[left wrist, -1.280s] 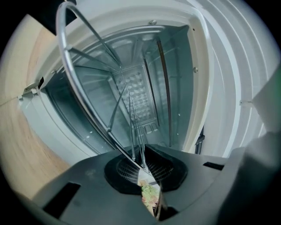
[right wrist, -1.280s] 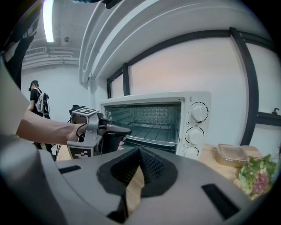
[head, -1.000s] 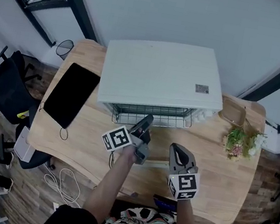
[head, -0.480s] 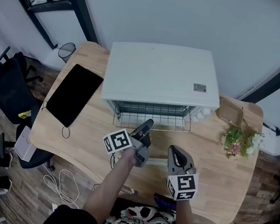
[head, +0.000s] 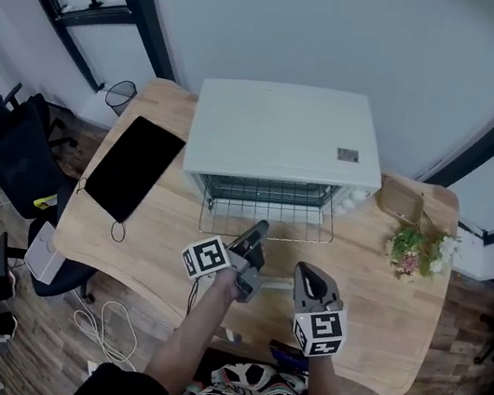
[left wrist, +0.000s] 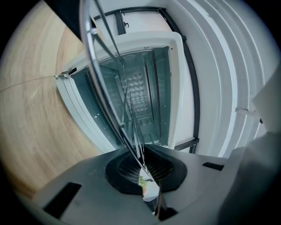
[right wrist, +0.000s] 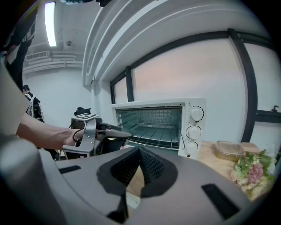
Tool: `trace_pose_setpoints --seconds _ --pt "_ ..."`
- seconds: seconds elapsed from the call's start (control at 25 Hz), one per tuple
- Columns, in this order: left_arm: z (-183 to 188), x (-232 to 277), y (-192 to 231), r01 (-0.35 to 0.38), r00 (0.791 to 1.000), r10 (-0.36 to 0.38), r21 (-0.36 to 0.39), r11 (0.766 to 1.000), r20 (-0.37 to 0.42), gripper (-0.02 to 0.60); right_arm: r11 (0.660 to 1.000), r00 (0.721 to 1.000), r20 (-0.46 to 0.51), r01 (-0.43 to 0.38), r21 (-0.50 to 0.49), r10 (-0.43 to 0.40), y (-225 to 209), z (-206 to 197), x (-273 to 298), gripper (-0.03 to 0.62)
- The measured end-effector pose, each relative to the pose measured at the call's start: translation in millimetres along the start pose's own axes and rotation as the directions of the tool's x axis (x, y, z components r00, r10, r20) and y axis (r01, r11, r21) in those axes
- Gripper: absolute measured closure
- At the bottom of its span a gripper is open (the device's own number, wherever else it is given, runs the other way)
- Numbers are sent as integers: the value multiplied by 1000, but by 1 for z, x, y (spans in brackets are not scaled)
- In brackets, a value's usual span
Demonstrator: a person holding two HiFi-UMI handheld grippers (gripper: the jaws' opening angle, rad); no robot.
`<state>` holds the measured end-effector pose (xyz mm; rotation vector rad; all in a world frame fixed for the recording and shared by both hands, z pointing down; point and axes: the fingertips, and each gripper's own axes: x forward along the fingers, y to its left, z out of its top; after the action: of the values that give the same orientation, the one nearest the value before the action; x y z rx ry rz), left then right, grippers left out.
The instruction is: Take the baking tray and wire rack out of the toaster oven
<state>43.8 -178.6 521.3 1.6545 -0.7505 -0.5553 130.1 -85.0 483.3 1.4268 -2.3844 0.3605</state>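
The wire rack [head: 268, 210] sticks halfway out of the open toaster oven [head: 282, 132]. Its front edge reaches toward 6 o'clock over the table [head: 154, 242], and its rear part sits inside the cavity. The left claw [head: 257, 233] is clamped tight on that front edge near the middle; in the left gripper view the rack's wires run straight into the closed jaws. This claw lies level and points to about 1 o'clock. The left hand [head: 225, 278] is behind it, with the forearm running off toward 7 o'clock.

The right claw [head: 305, 273] hangs at 3 o'clock of the left one, clear of the rack. It is tilted downward, tips together with nothing between them.

Under the rack inside the oven lies a dark flat surface [right wrist: 169, 128]; whether it is a tray or the oven's own floor I cannot tell. At 9 o'clock of the oven a flat black slab [head: 131, 167] lies on the table. At 3 o'clock sits a shallow brown box [head: 403, 200], contents unclear, with a small bunch of flowers [head: 416, 250] at its 5 o'clock.
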Motion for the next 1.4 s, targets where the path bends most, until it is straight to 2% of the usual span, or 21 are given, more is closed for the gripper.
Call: trace_pose_setpoints --seconds 0.44,0.6,1.24,1.4 --pt "-9 -11 -11 49 999 -49 4 999 14 563 1000 1000 24 -6 16 6 8 1 -15 594" --pt "-15 -17 -12 26 1000 -26 -19 999 14 563 1000 1000 31 -7 21 6 7 1 -18 594" --pt "-36 -40 -26 55 998 -55 -12 998 9 563 1000 999 38 -15 13 14 18 -4 -37 594" --pt "-39 -43 -37 113 993 -113 -5 994 19 563 1000 999 38 -17 10 17 22 -6 -42 594"
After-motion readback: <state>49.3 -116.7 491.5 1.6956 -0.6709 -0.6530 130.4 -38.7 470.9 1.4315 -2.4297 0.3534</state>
